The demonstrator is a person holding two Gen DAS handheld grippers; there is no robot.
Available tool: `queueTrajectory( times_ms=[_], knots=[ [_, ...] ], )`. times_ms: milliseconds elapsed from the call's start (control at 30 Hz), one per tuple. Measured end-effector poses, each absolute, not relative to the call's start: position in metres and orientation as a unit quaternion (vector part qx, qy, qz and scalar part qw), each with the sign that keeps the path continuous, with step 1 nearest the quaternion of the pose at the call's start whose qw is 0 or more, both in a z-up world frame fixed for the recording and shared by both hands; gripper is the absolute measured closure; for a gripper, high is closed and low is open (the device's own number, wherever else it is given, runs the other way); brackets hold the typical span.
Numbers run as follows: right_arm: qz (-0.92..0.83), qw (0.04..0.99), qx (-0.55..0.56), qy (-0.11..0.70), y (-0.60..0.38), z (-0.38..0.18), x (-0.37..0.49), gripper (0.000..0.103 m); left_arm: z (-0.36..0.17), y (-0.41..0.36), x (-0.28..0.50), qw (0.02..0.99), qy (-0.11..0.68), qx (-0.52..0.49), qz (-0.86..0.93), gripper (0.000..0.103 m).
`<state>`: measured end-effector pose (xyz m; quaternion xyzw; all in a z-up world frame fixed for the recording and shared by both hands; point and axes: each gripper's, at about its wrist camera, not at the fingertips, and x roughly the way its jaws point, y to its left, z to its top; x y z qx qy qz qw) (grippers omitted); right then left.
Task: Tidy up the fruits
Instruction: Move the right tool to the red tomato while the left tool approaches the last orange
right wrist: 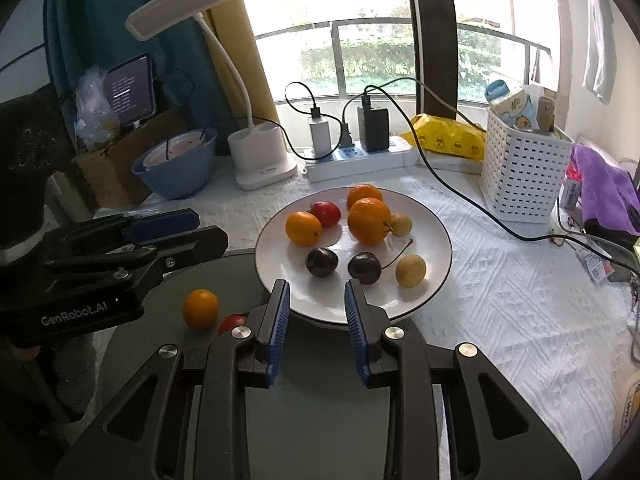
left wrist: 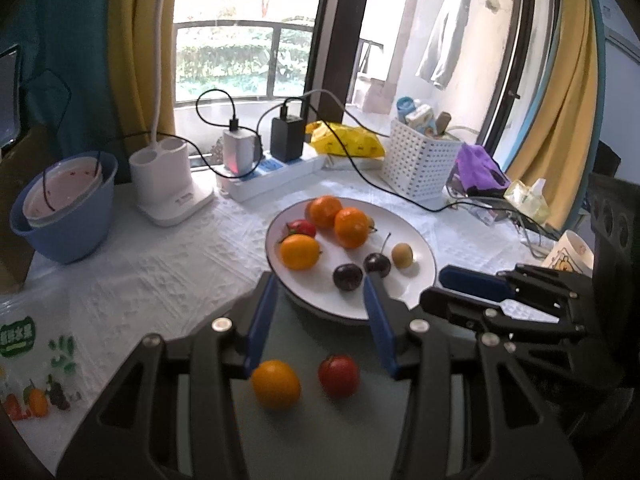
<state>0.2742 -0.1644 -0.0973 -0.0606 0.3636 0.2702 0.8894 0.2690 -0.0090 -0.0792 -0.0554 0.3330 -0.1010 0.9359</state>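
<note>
Cherry (right wrist: 364,267) stem points right on the plate (right wrist: 432,280); left hand-held gripper (left wrist: 320,312) spread, right hand-held gripper (right wrist: 317,312) empty, closed.

left wrist view sits low and close over the dark round tray (left wrist: 320,440), peering forward and down between its own fingers toward the window (left wrist: 240,52). right wrist view rides just beside it, same heading, a touch further right. both catch the white plate (left wrist: 416,284) (right wrist: 436,276), the tray and the power strip (left wrist: 280,176) (right wrist: 360,160), and each sees the other gripper at its edge.
</note>
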Motion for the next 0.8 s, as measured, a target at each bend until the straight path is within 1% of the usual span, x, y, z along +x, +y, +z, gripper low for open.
queueTrajectory(
  times_ms=[333,800],
  knots=[
    [0.276,0.890,-0.070,0.355,-0.154,-0.090,0.257,0.073,-0.073,0.004,0.243,0.941,0.320,-0.056,-0.091,0.057],
    [0.288,0.884,-0.086,0.359,-0.130,-0.093,0.241,0.073,-0.084,0.031,0.218,0.941,0.323,-0.067,-0.070,0.057]
  ],
)
